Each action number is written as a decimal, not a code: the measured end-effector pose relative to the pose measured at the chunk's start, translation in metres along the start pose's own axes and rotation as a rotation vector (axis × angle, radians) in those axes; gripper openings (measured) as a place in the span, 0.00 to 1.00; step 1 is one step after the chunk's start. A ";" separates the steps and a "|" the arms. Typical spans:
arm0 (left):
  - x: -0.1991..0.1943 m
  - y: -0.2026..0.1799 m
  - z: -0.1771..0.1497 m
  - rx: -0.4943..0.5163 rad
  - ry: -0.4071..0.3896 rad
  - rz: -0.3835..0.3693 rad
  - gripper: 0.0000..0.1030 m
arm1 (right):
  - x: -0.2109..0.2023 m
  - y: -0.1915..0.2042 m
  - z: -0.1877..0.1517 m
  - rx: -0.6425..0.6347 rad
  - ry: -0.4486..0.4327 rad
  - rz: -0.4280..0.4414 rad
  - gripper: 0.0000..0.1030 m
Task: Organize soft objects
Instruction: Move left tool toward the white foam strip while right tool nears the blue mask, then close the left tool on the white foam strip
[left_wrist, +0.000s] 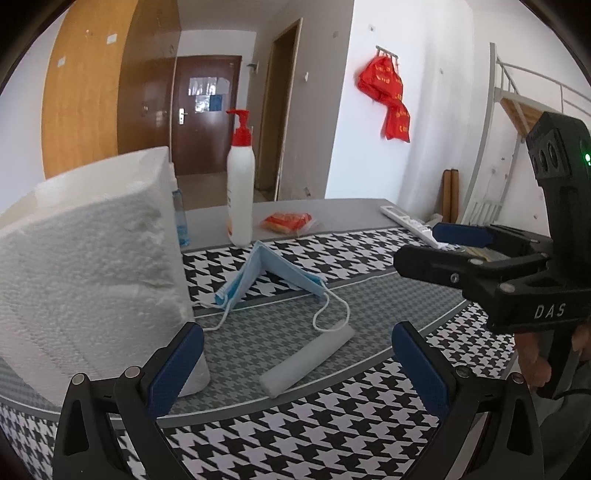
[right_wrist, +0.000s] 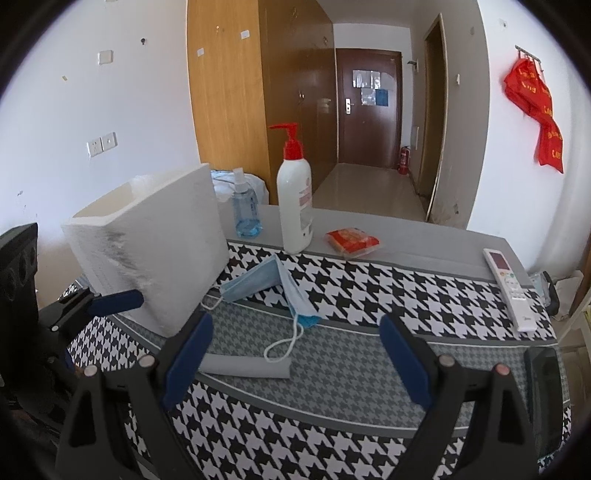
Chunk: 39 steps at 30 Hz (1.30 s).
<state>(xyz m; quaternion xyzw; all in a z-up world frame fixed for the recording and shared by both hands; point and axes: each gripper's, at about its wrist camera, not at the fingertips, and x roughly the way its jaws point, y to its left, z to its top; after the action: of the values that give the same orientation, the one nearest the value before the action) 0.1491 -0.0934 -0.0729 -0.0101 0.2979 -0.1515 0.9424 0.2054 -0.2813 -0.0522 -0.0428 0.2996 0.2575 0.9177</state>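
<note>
A: Status entry. Left hand-held gripper (left_wrist: 295, 365) stands wide open and holds nothing. Right hand-held gripper (right_wrist: 295, 362) likewise: jaws spread, empty, above the bench (right_wrist: 369, 295).

B: Step in hand?

A: Judged as approach, before any grasp. No soft object is lifted yet.

B: Where are the task's things?

A: Blue face mask (left_wrist: 266, 277) sits tented on the houndstooth cloth, ear loop trailing toward the near edge. Grey foam strip (left_wrist: 306, 362) lies flat, nearer than the mask. In the left wrist view the strip falls between the two fingers' lines, ahead of the tips, not touching them. In the right wrist view the same foam strip (right_wrist: 245, 365) lies just ahead of the left-side finger, off centre; the face mask (right_wrist: 273, 284) is further out.

B: Destination?

A: Probably the white foam box (right_wrist: 147, 243), open-topped, standing left of the mask. That is a guess from the task wording.

B: Next move calls for?

A: Lower one gripper over the strip, centre it between the pads, close gently; foam will compress. Watch the ear loop resting on or against the strip's far end, which may drag the mask along.

B: Others present?

A: Pump bottle (right_wrist: 295, 192), small spray bottle (right_wrist: 245, 206), red packet (right_wrist: 351, 240), remote (right_wrist: 509, 288). Not soft goods, except possibly the packet.
</note>
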 end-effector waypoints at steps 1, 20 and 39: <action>0.001 -0.001 0.000 0.006 0.006 -0.004 0.99 | 0.001 -0.002 0.000 0.000 0.004 0.001 0.91; 0.057 -0.004 -0.001 0.009 0.183 -0.055 0.97 | 0.018 -0.025 -0.006 0.035 0.037 0.028 0.91; 0.072 -0.002 -0.010 0.066 0.298 0.003 0.63 | 0.026 -0.027 -0.006 0.034 0.061 0.040 0.91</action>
<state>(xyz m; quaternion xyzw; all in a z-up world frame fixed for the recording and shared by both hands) 0.1991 -0.1157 -0.1209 0.0439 0.4295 -0.1594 0.8878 0.2335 -0.2944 -0.0743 -0.0291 0.3324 0.2693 0.9034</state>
